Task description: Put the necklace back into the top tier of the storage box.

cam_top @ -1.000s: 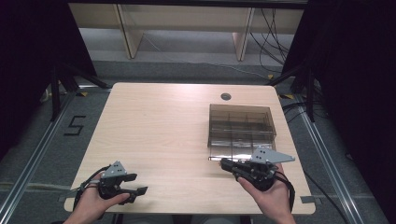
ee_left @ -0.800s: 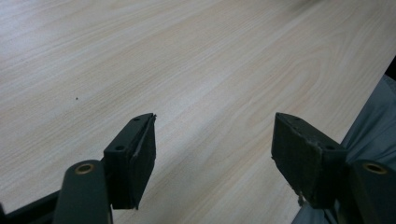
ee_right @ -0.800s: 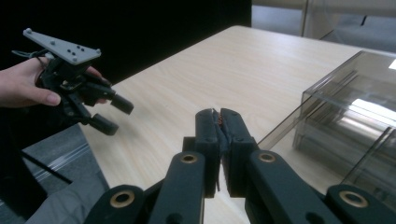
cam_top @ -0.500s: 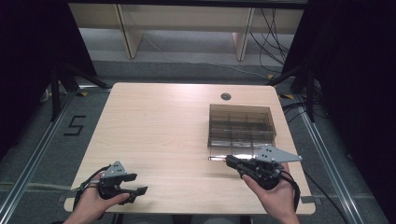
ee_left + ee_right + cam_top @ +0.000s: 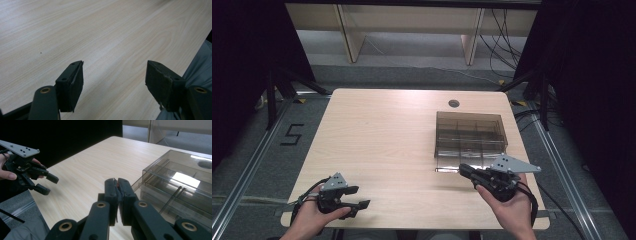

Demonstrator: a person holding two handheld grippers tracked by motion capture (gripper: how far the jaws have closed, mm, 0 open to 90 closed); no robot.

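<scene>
At the near right edge of the table [image 5: 382,130], the right gripper [image 5: 117,185] has its jaws pressed together beside the smoky plastic box [image 5: 469,132]; pushing forward like this could shove the box away. The left gripper [image 5: 113,75], jaws wide apart, rests near left.
</scene>
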